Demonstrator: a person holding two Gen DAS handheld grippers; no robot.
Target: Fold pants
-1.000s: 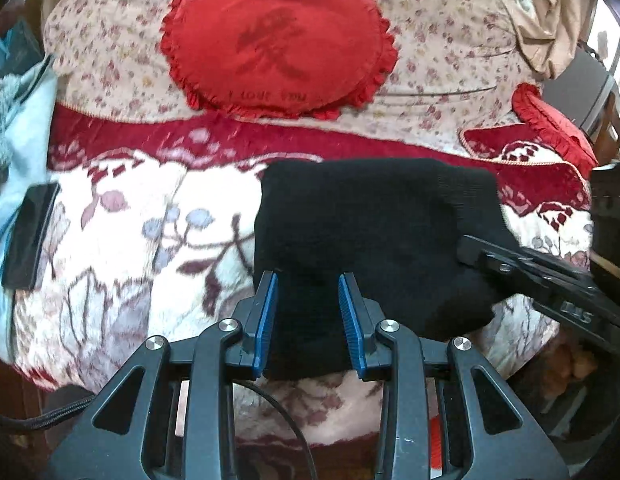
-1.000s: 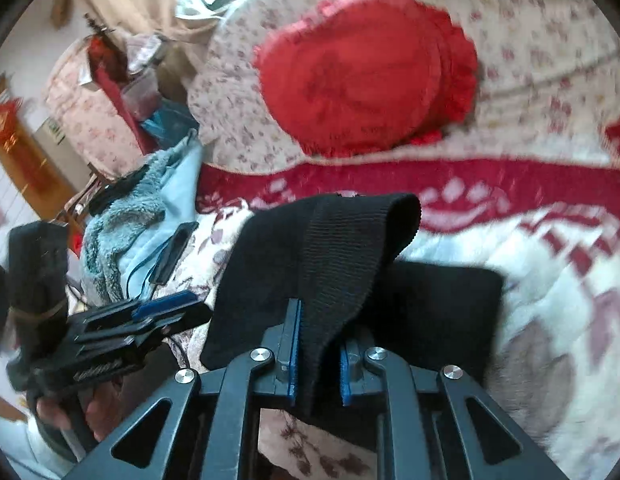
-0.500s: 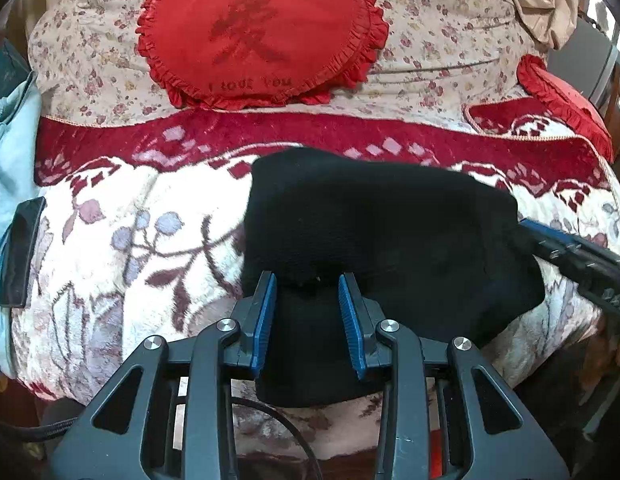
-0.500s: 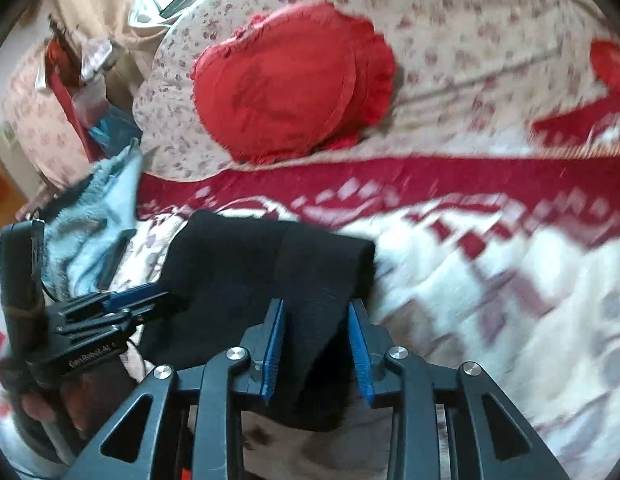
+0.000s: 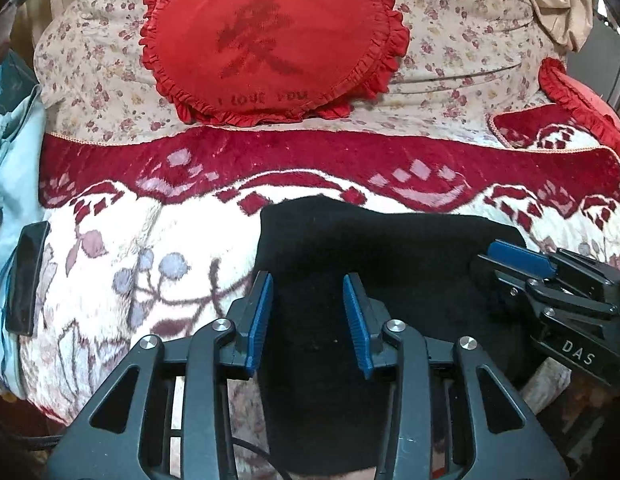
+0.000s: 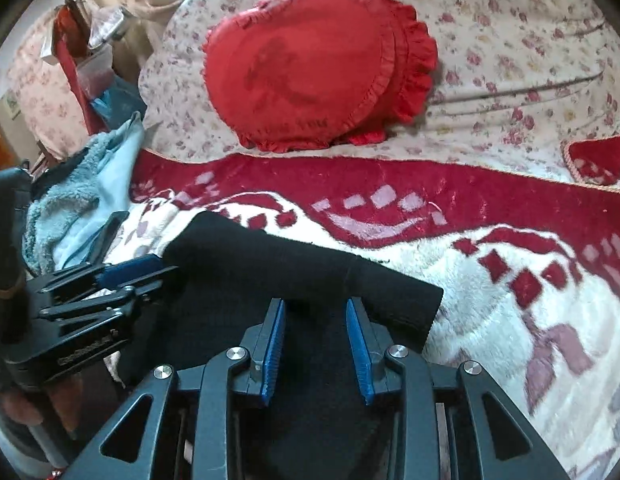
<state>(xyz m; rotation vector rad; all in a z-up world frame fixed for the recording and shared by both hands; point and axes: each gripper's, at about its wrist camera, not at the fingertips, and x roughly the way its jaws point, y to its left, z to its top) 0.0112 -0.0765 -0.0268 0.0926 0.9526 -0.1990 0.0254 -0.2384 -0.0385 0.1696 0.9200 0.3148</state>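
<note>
**Both Grippers Released; Pants Folded on Blanket**

Changed from one second ago: right gripper (image 6: pixel 316 344) no longer pinching the raised waistband, now spread wide above flat fabric. Left gripper (image 5: pixel 307 320) likewise spread, gripping nothing. Black pants (image 5: pixel 390 264) lying folded on the floral blanket (image 5: pixel 129 264), near its front edge. Beyond, red heart pillow (image 5: pixel 269 40) resting on the flowered quilt (image 5: pixel 450 40).
</note>
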